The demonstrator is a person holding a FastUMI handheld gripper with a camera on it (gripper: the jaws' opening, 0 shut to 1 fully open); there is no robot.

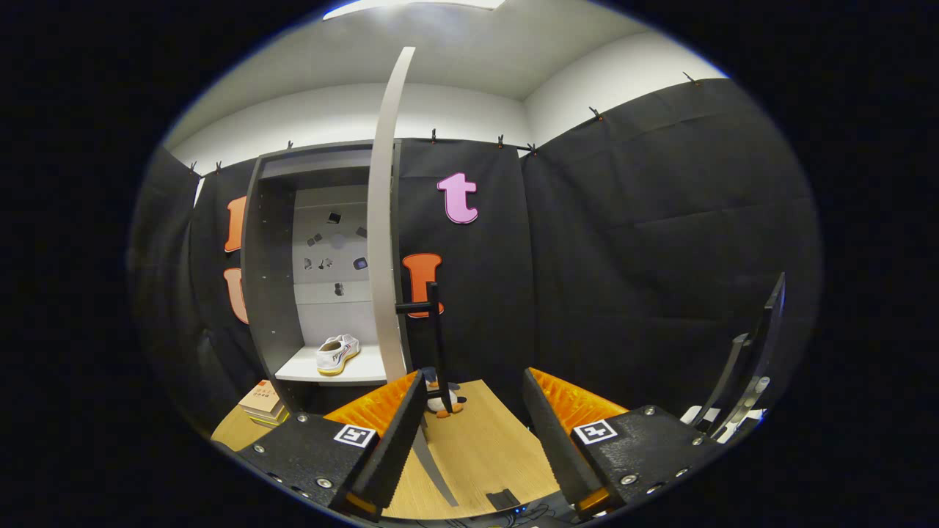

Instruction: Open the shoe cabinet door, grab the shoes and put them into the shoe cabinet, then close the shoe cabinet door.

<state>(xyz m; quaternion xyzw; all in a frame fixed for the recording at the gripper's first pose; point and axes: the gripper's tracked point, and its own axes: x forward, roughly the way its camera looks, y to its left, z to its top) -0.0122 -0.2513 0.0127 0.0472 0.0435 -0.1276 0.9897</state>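
Gripper: the gripper [473,396] was released, its two fingers spread apart with nothing between them but bare floor.
Fingers: the left finger [392,433] sat close to the bottom edge of the cabinet door; the right finger [550,433] was apart from the door, on the side away from the cabinet.
Floor: the wooden floor [484,455] lay under and ahead of the fingers, running up to the foot of the cabinet.
Cabinet door: the cabinet door [383,242] stood swung open, seen edge-on, hinged at the cabinet's right side and reaching down just ahead of the left finger.
Handle: a dark bar handle [434,323] stuck out from the door on the side away from the cabinet.
Shoe cabinet: the shoe cabinet [268,279] stood open beyond the left finger, against the booth's wall.
Shoe: one white shoe [337,353] lay on the cabinet's lower shelf [352,372], inside the cabinet, well apart from the fingers.
Small toy: a small figure [444,400] sat on the floor beside the foot of the door; what it was could not be told.
Boxes: a stack of flat boxes [262,403] lay on the floor at the cabinet's left foot.
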